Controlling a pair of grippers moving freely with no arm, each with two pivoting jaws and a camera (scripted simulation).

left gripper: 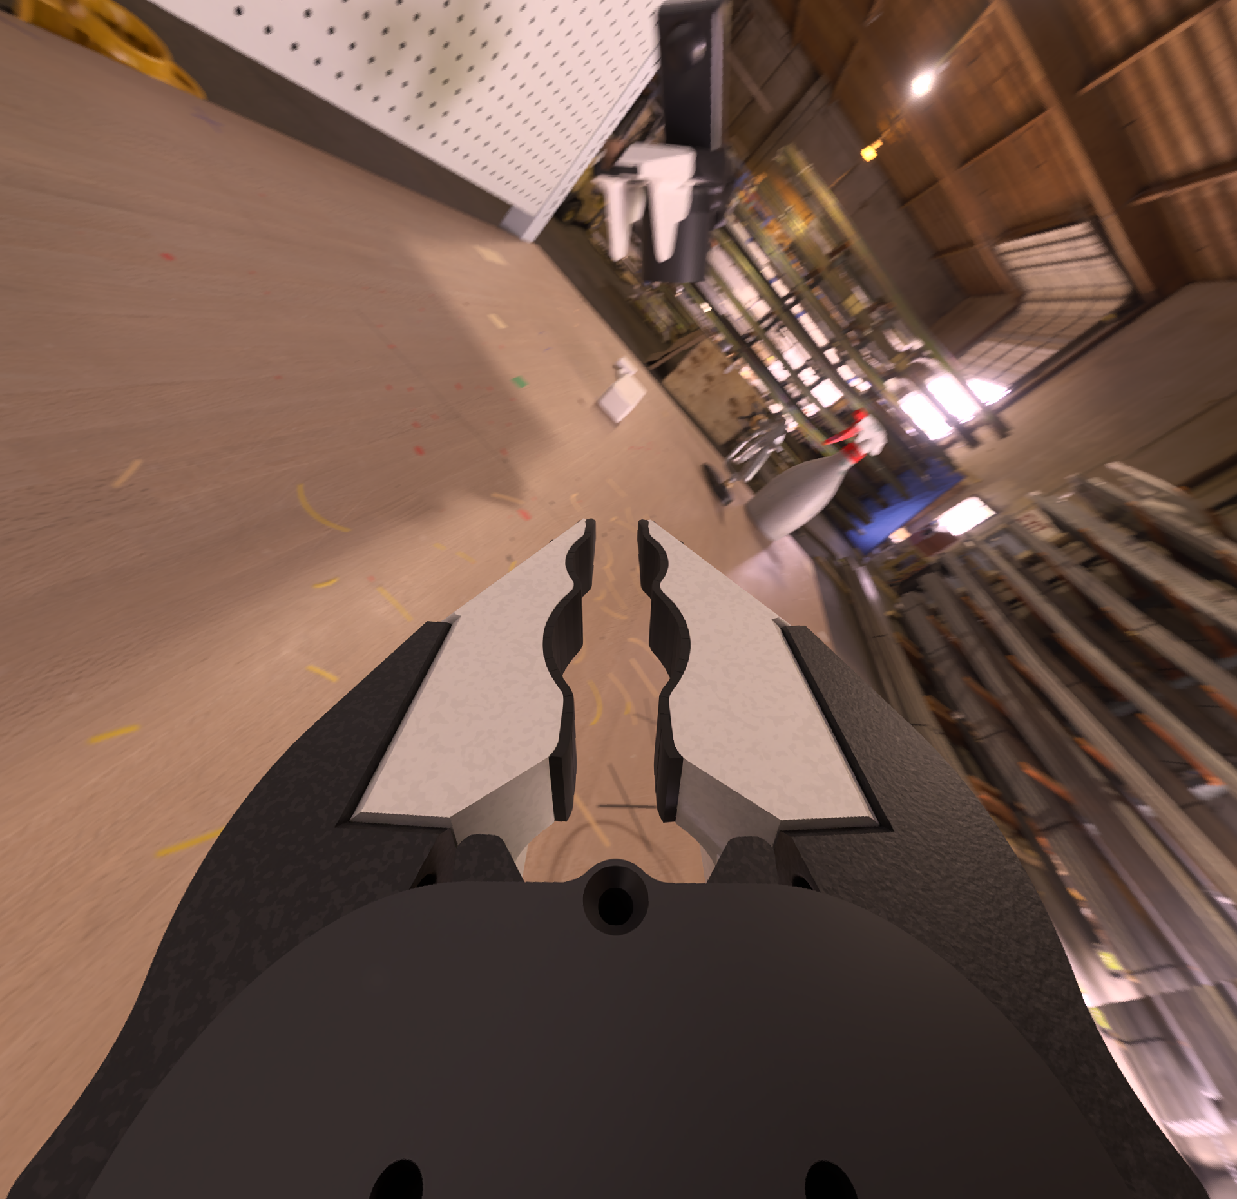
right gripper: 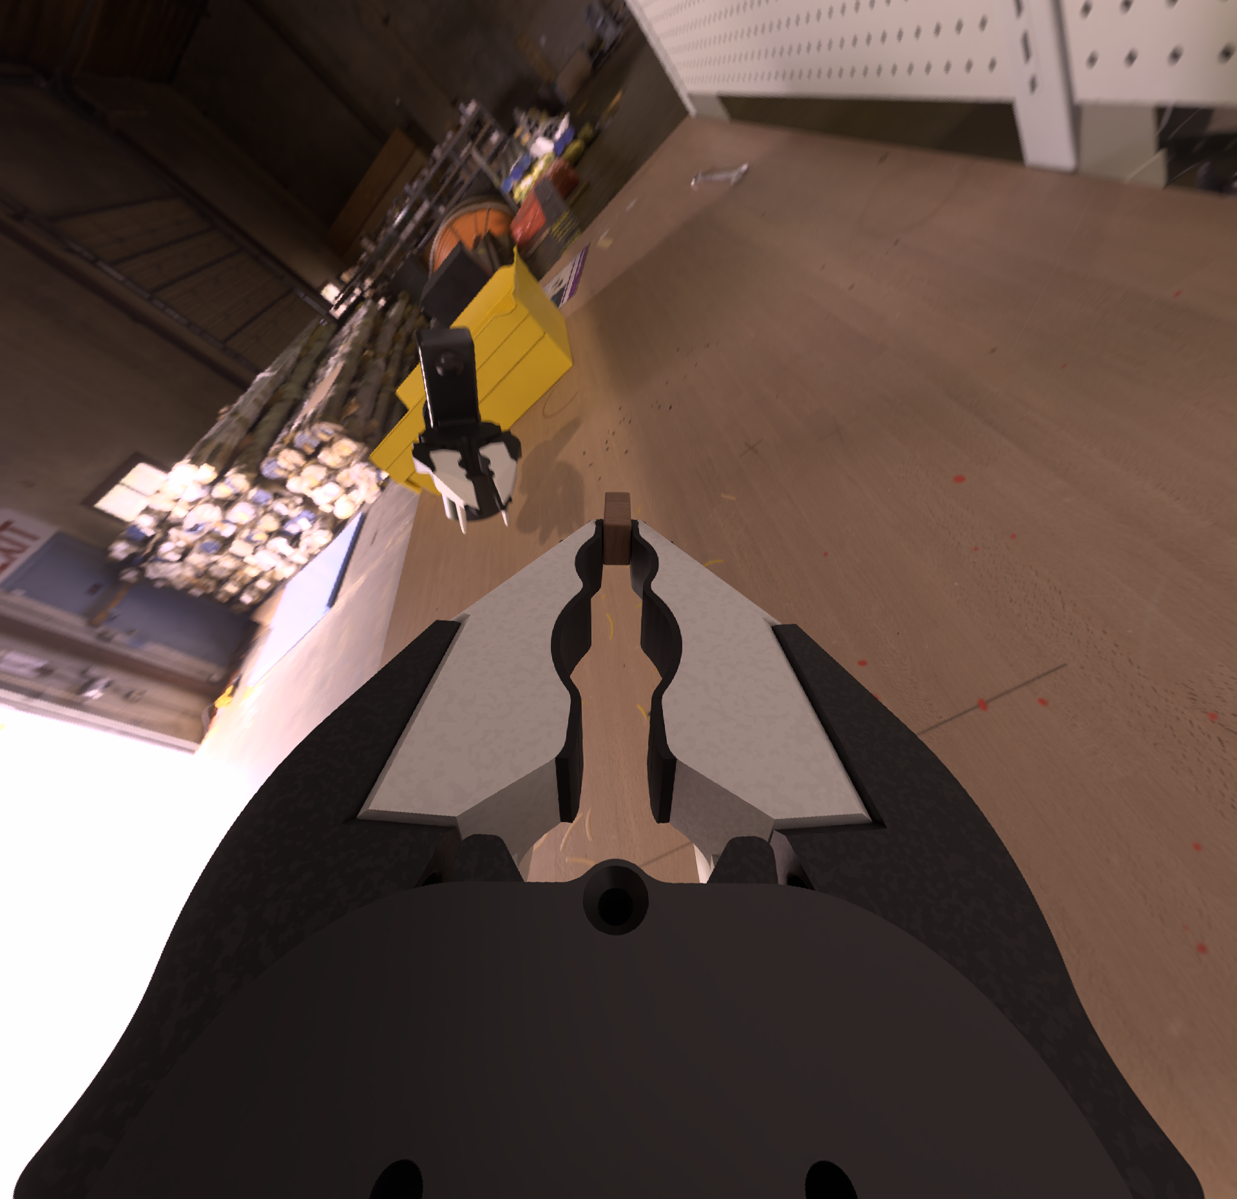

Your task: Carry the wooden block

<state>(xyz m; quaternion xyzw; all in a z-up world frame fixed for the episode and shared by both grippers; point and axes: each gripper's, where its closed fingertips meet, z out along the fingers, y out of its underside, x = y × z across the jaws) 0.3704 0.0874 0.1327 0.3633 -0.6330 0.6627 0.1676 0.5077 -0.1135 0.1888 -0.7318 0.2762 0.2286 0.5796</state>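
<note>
Warehouse racking and timber rafters swing across the background, and below them runs a pale wooden bench (right gripper: pixel 937 497) with a white pegboard (right gripper: pixel 870 29) along its far edge. Right gripper (right gripper: pixel 616 531) is up off the bench, tilted hard so the surface slants across its view, and it has the wooden block (right gripper: pixel 616 527) pinched right at the fingertips, the small brown piece standing upright with its top poking out past them. Only the very tips bite; the rest of the jaw channel behind is empty. Left gripper (left gripper: pixel 614 531) hangs in the air as well, rolled over on its side, fingers drawn in to a narrow slit with nothing between them. Seen from the right wrist view it (right gripper: pixel 476 507) floats off to the left of the block, fingers pointing down, in front of a yellow box (right gripper: pixel 529 337) at the bench edge. A white spray bottle (left gripper: pixel 800 494) with a red trigger stands at the opposite edge.
</note>
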